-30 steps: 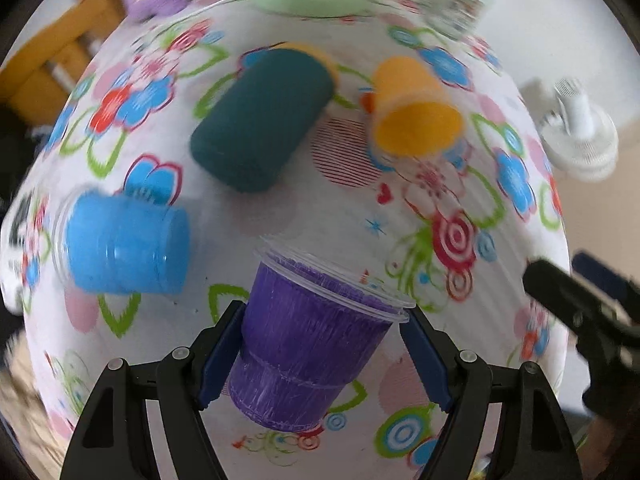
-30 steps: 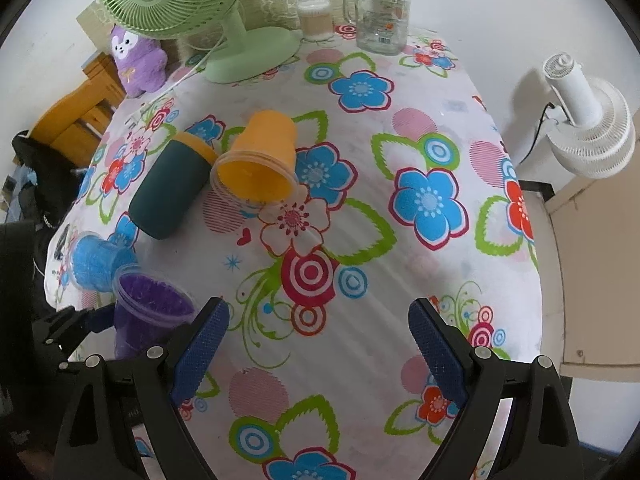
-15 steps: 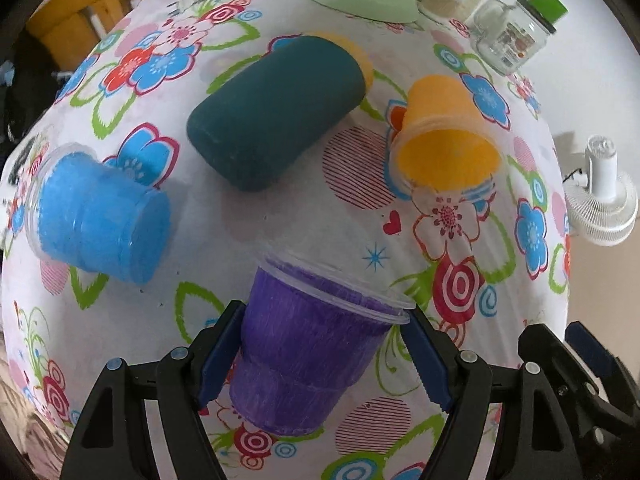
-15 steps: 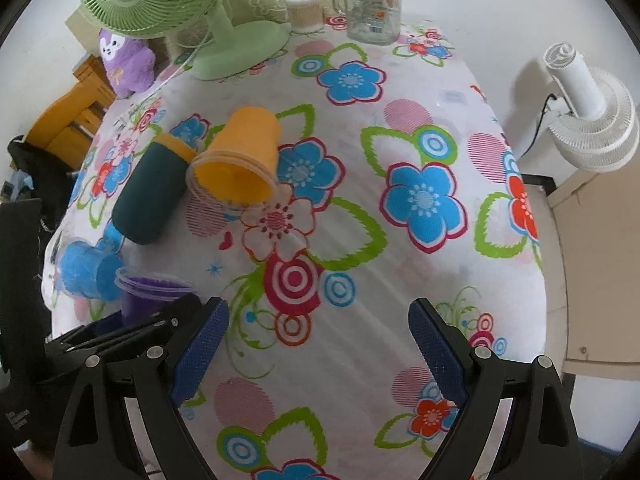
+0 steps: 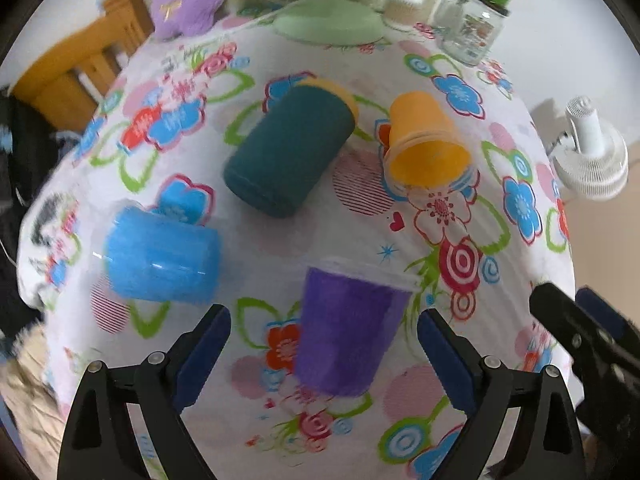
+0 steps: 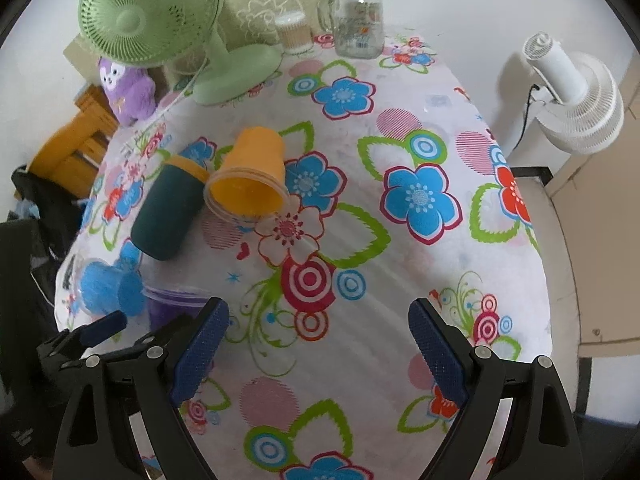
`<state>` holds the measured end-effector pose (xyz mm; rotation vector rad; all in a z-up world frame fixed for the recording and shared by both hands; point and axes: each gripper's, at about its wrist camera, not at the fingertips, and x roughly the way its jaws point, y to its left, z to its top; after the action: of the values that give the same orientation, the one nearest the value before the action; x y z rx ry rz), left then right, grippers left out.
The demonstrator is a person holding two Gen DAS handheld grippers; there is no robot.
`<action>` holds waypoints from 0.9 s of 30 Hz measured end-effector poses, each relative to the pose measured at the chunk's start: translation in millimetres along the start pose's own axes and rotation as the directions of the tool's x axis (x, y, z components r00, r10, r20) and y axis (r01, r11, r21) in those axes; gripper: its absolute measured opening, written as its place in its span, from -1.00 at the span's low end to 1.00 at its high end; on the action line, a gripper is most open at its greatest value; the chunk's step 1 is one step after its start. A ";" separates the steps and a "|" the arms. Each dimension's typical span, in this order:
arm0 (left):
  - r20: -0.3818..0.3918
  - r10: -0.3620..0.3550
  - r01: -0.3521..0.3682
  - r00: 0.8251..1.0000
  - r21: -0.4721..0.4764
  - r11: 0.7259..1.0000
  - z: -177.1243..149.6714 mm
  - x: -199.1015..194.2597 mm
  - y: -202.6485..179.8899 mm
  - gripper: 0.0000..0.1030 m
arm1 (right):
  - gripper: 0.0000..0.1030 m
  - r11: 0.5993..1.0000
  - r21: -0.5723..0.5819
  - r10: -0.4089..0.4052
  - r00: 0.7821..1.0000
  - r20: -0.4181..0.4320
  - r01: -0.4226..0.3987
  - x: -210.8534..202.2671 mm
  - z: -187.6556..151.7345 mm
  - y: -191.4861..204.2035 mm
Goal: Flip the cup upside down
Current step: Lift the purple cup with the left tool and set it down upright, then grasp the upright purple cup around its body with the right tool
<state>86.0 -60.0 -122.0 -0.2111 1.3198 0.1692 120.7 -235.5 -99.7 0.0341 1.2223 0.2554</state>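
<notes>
While the purple cup (image 5: 352,328) stands rim-up on the flowered surface (image 6: 400,272) near its left front corner, left tool (image 5: 324,344) spread wide around it, pads clear of its sides, right tool (image 6: 318,340) likewise wide apart, holding nothing.

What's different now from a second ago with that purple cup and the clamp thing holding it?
The left gripper has spread its fingers and let go of the purple cup, which now sits free between them, rim away from the camera. The right gripper stays open and empty; the blue cup, teal cup and orange cup lie where they were.
</notes>
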 end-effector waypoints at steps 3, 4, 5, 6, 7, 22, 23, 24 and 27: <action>0.014 0.001 -0.002 1.000 0.087 0.996 -4.7 -16.4 2.0 0.86 | 0.80 1.000 0.010 -0.002 0.999 0.046 0.001 -10.8 -7.3 9.6; 0.020 0.004 -0.006 1.000 0.116 0.993 -6.3 -20.9 3.4 0.86 | 0.81 1.000 0.010 0.000 0.998 0.065 0.000 -14.5 -10.7 14.7; 0.025 0.004 -0.008 1.000 0.147 0.989 -7.6 -24.6 5.5 0.86 | 0.81 1.000 0.008 0.002 0.997 0.078 -0.002 -17.4 -13.4 19.4; 0.028 0.000 -0.005 1.000 0.171 0.985 -8.6 -27.3 8.6 0.86 | 0.80 1.000 0.005 0.004 0.996 0.089 -0.005 -19.7 -16.2 24.1; 0.027 -0.002 -0.003 1.000 0.185 0.983 -12.0 -29.8 11.0 0.86 | 0.80 1.000 0.004 0.005 0.995 0.100 -0.005 -22.0 -19.1 28.2; -0.006 -0.042 0.040 0.999 0.496 0.868 -42.7 -32.0 42.8 0.86 | 0.80 0.994 0.089 -0.075 0.966 0.249 0.055 -28.8 -71.5 77.3; -0.009 -0.044 0.042 0.999 0.513 0.857 -44.2 -30.6 44.1 0.86 | 0.80 0.993 0.096 -0.092 0.961 0.262 0.069 -28.4 -76.4 80.6; -0.012 -0.046 0.045 0.999 0.532 0.846 -45.7 -29.1 45.3 0.86 | 0.80 0.992 0.101 -0.104 0.957 0.272 0.079 -28.1 -79.7 82.4; -0.008 -0.047 0.043 0.999 0.581 0.813 -49.7 -25.0 48.0 0.86 | 0.80 0.988 0.117 -0.135 0.940 0.314 0.103 -27.3 -90.7 88.6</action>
<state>21.6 -26.0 -112.1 0.2838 1.2995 -0.2817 11.9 -165.4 -91.3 0.0842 0.9063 0.0778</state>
